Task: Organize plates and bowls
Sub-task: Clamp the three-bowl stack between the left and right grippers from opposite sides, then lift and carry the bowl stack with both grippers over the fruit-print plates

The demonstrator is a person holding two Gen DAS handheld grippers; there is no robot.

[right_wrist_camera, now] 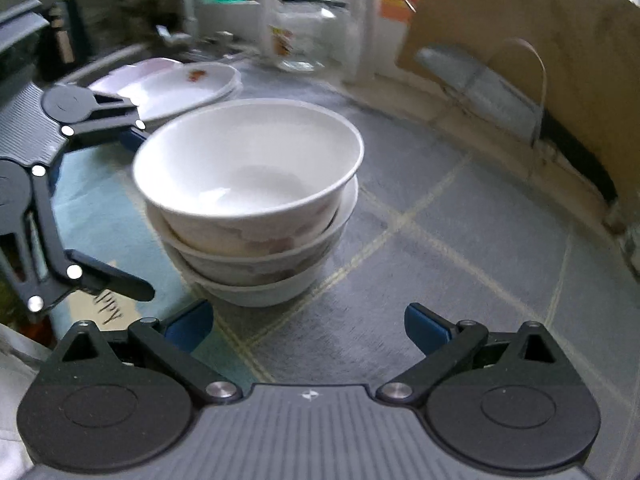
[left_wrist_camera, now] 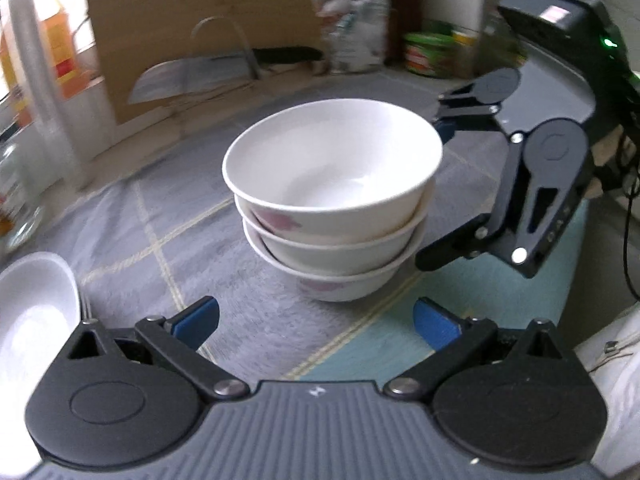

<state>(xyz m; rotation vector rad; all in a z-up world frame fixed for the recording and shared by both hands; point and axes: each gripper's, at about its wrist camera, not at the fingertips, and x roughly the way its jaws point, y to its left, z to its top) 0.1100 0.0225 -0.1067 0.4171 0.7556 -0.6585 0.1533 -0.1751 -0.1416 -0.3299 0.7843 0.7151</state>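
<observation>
The left gripper (left_wrist_camera: 316, 320) stood with its jaws spread wide and nothing between them, just short of a stack of three white bowls (left_wrist_camera: 334, 200) on the grey-and-teal checked cloth (left_wrist_camera: 132, 232) that covered the bench. The right gripper (right_wrist_camera: 308, 326) was likewise wide open and empty, also just short of the same stack (right_wrist_camera: 248, 200) from another side. Each gripper appeared in the other's view: the right one (left_wrist_camera: 430, 196) flanked the stack in the left wrist view, one finger up by the top bowl's rim and the other down by the bottom bowl, with no clear contact. The left one (right_wrist_camera: 140, 216) sat beside the stack in the right wrist view.

The three bowls were nested upright, the lower two bearing faint pink marks on their sides. The stack stood near the middle of the cloth, about where the grey squares met the teal strip.

Toward the left edge, close to the left gripper, lay a white dish (left_wrist_camera: 34, 320), partly cut off by the frame. Beyond the stack in the right wrist view sat a pile of white plates (right_wrist_camera: 176, 84), the top one with a small red mark; their count could not be told through the blur.

At the far edge a brown board (left_wrist_camera: 200, 32) leaned upright, with a cleaver (left_wrist_camera: 192, 78) resting against it. Bottles and jars (left_wrist_camera: 424, 52) crowded the far corner, too blurred to count.
</observation>
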